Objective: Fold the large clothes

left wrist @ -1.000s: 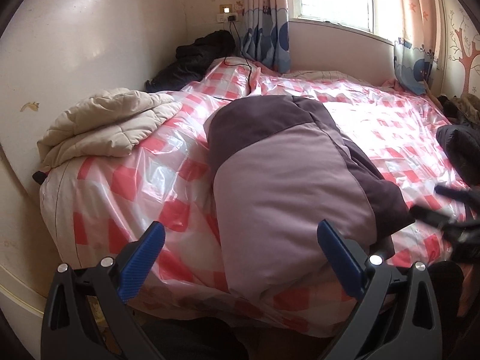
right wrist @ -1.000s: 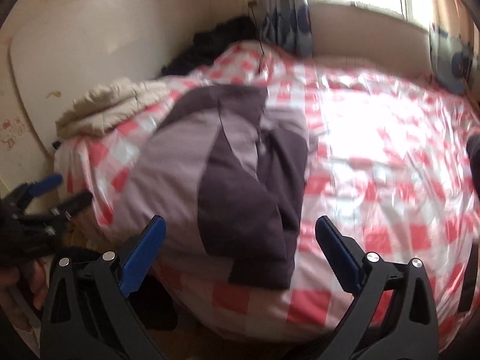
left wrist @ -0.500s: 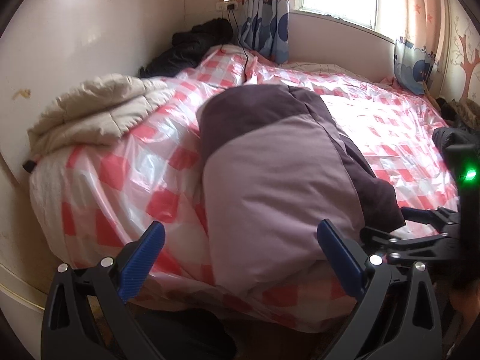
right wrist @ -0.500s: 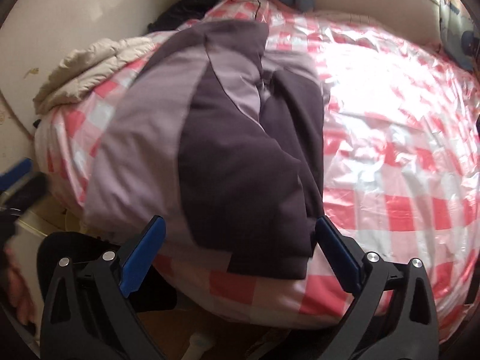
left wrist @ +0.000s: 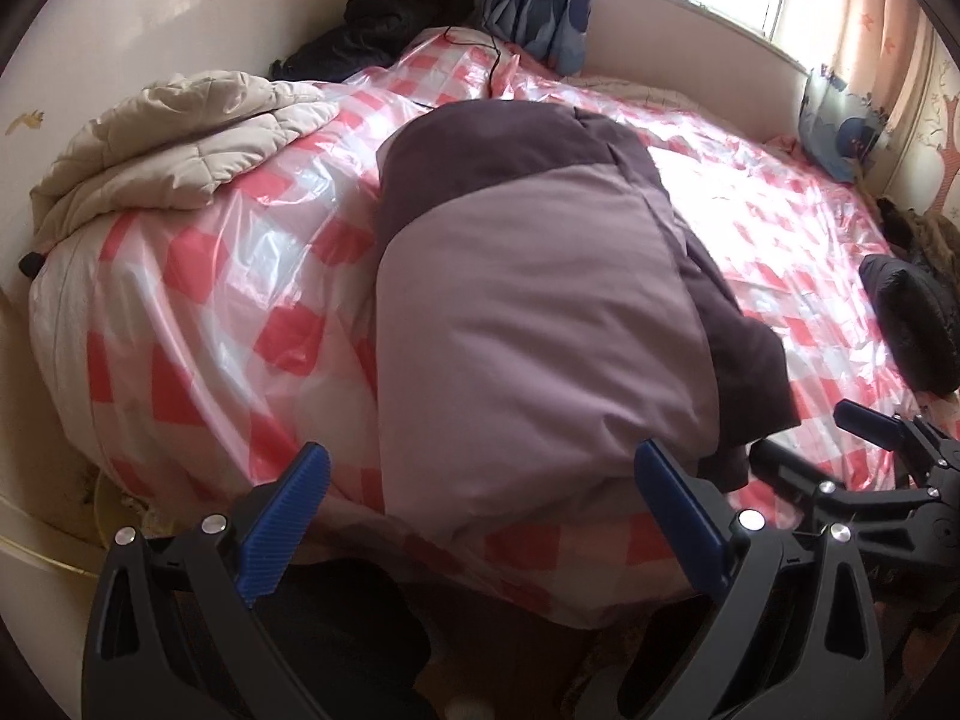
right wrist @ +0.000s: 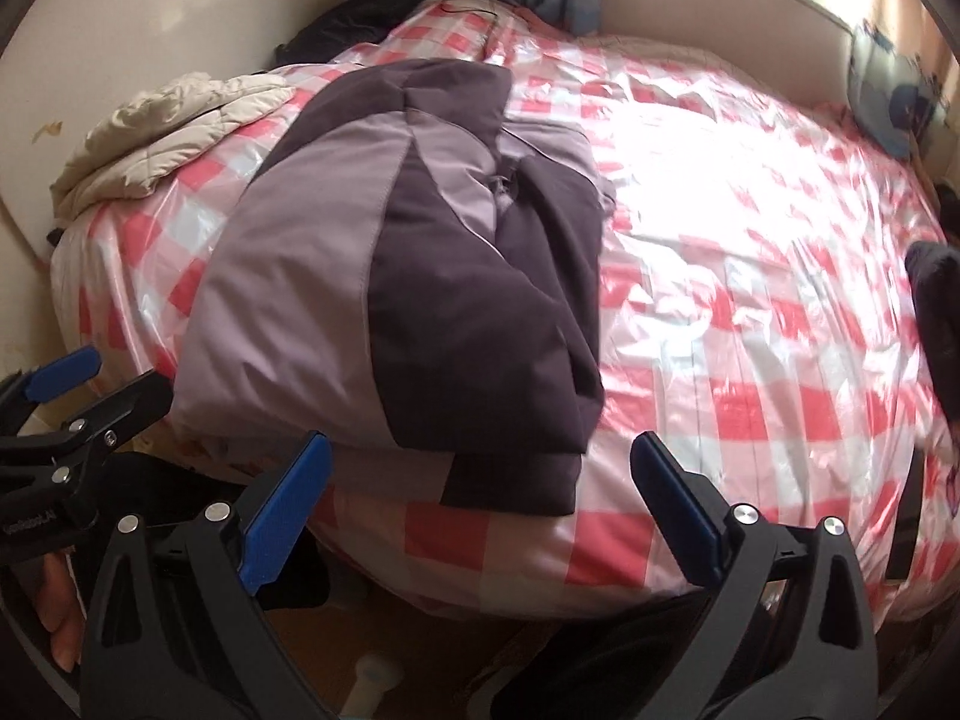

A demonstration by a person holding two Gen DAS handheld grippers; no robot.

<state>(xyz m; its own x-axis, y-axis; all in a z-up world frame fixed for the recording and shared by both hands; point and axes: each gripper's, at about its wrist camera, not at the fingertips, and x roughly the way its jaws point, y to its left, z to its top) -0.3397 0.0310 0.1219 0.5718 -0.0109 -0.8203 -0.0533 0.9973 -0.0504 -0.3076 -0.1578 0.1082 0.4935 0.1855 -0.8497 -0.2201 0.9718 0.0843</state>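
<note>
A lilac and dark purple padded jacket (left wrist: 540, 312) (right wrist: 372, 276) lies folded lengthwise on the bed (left wrist: 210, 276) (right wrist: 750, 324), its hem at the near edge. A dark sleeve (right wrist: 480, 336) is laid over its right side. My left gripper (left wrist: 480, 510) stands open just short of the lilac hem, holding nothing. My right gripper (right wrist: 480, 498) is open too, below the dark sleeve end at the bed's edge. Each gripper shows in the other's view: the right gripper (left wrist: 804, 450) by the jacket's right corner, the left gripper (right wrist: 102, 384) at its left corner.
A beige quilted coat (left wrist: 174, 144) (right wrist: 174, 126) lies folded at the bed's left corner. Dark clothes (left wrist: 396, 18) are heaped at the headboard corner, and another dark garment (left wrist: 912, 324) sits on the right. A cable (left wrist: 480, 48) runs over the cover. A hand (right wrist: 54, 612) holds the left gripper.
Both grippers have drawn nearer to the jacket's near hem and tilted down towards the bed edge. The jacket has not moved. Both stay open.
</note>
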